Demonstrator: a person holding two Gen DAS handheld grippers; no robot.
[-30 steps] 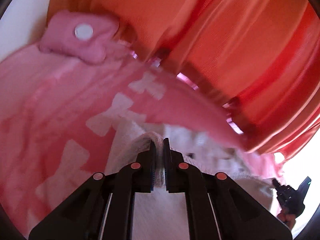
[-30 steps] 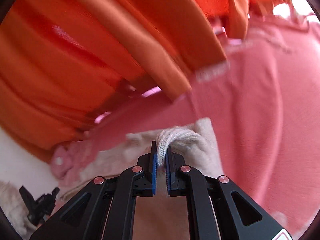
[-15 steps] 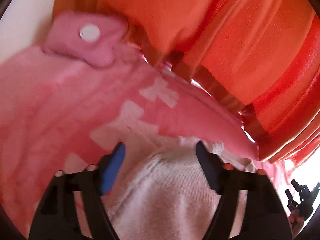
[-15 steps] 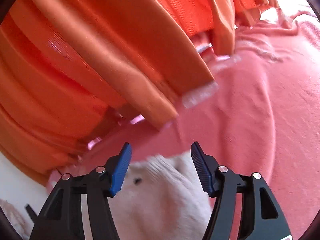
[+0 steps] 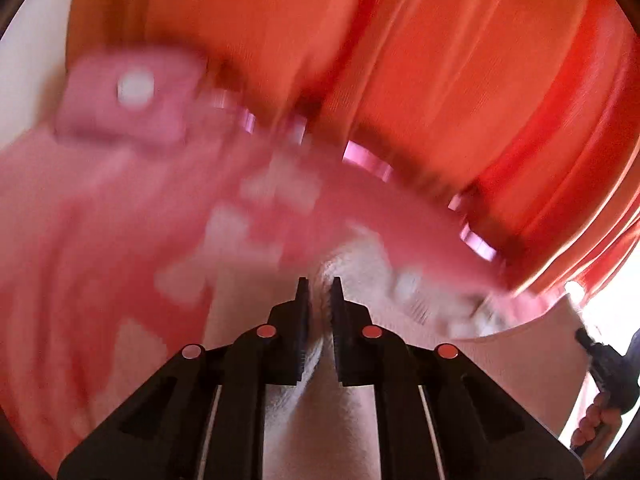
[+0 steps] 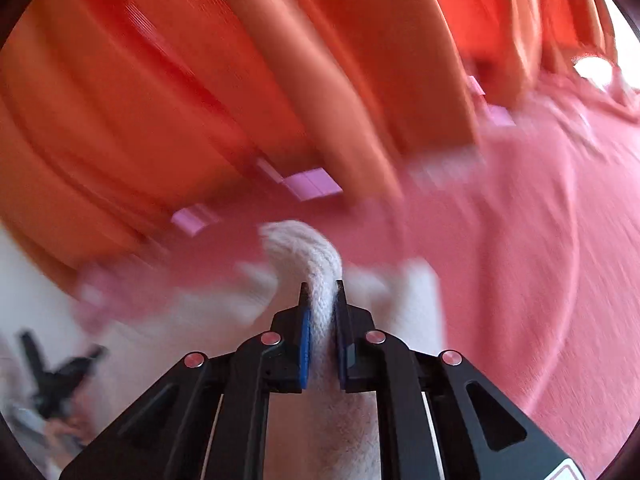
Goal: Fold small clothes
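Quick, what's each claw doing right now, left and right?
Left claw: just closed, shut on the cream knit garment.
Right claw: just closed, shut on the same garment's ribbed edge.

The left gripper (image 5: 319,300), jaws just closed, pinches a cream knit garment (image 5: 360,276) over a pink patterned blanket (image 5: 100,220); orange curtains (image 5: 400,60) hang behind, blurred.

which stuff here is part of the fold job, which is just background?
In the job:
- cream knit garment, pinched in both grippers
- left gripper, jaws just closed on it
- right gripper, jaws just closed on it

Just lying about:
- pink patterned bedspread
- pink pillow with white button
- orange curtain
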